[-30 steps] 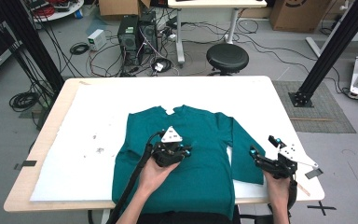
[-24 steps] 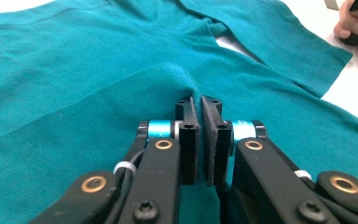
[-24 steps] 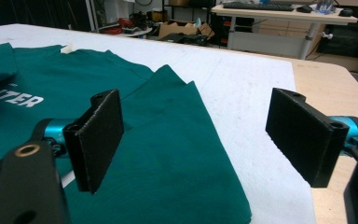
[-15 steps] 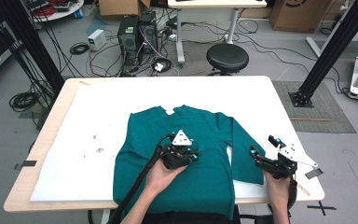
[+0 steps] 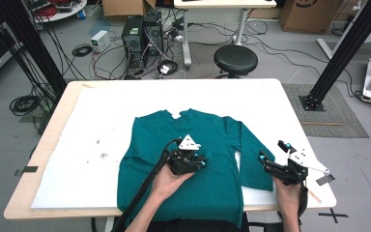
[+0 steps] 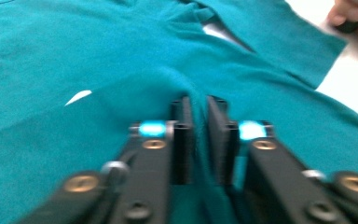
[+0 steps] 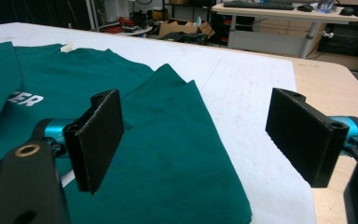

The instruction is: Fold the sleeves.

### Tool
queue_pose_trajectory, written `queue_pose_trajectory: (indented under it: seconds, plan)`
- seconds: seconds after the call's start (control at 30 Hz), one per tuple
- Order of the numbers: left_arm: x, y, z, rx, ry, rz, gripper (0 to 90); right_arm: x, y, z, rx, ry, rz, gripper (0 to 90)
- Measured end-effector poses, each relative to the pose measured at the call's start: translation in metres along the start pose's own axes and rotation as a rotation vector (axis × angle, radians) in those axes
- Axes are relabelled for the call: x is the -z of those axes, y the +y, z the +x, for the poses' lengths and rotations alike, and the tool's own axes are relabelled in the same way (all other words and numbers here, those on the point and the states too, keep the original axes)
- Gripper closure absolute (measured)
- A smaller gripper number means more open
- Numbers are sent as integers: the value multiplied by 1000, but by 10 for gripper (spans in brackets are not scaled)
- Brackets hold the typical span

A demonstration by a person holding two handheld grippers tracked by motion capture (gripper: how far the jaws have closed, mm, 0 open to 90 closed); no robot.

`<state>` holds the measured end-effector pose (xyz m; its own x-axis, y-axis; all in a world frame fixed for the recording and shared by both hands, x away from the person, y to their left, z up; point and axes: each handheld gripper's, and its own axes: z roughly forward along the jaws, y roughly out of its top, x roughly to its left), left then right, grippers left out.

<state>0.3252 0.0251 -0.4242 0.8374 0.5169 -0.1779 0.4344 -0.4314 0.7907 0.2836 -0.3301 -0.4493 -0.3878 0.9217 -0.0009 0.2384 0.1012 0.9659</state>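
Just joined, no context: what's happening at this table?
A person works a teal long-sleeved shirt spread flat on the white-covered table. The left gripper sits on the shirt's middle, jaws nearly closed on a pinch of fabric. The right gripper hangs open over the end of the shirt's sleeve, holding nothing.

Matt teal cloth shirt [image 5: 212, 145] on seemingly fuzzy white table cover [image 5: 101, 130].
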Motion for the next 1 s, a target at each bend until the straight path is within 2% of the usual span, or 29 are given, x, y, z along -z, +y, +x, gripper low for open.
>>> queue_pose_trajectory:
  seconds: [0.03,0.07,0.17,0.3,0.33,0.43,0.57,0.67,0.7,0.8,0.9,0.97,1.0]
  plan:
    - [1,0,0,1,-7,-3,635,0,0,0,0,0,0,195]
    - [1,0,1,6,11,-3,600,0,0,0,0,1,0,195]
    - [2,0,2,5,26,10,566,0,0,0,0,0,0,195]
    - [5,0,-1,-19,42,9,567,0,0,0,0,0,1,195]
    - [7,1,-4,-30,24,-7,570,0,0,0,0,1,1,195]
    - [11,2,-7,-41,18,-24,571,0,0,0,0,1,0,195]
    - [17,1,-7,-59,45,-23,569,0,0,0,2,0,3,195]
    - [23,-4,-1,-53,83,-1,526,0,0,0,-1,0,3,195]
    - [23,-4,-1,-53,83,-1,493,0,0,0,-1,0,3,195]
    - [32,-11,11,-59,122,24,433,0,0,0,1,-1,4,195]
    - [40,-15,18,-54,139,21,391,0,0,0,1,-1,5,195]
    - [53,-22,28,-43,176,9,362,0,0,1,-2,0,7,195]
    - [53,-22,28,-43,176,9,329,0,0,1,2,0,4,195]
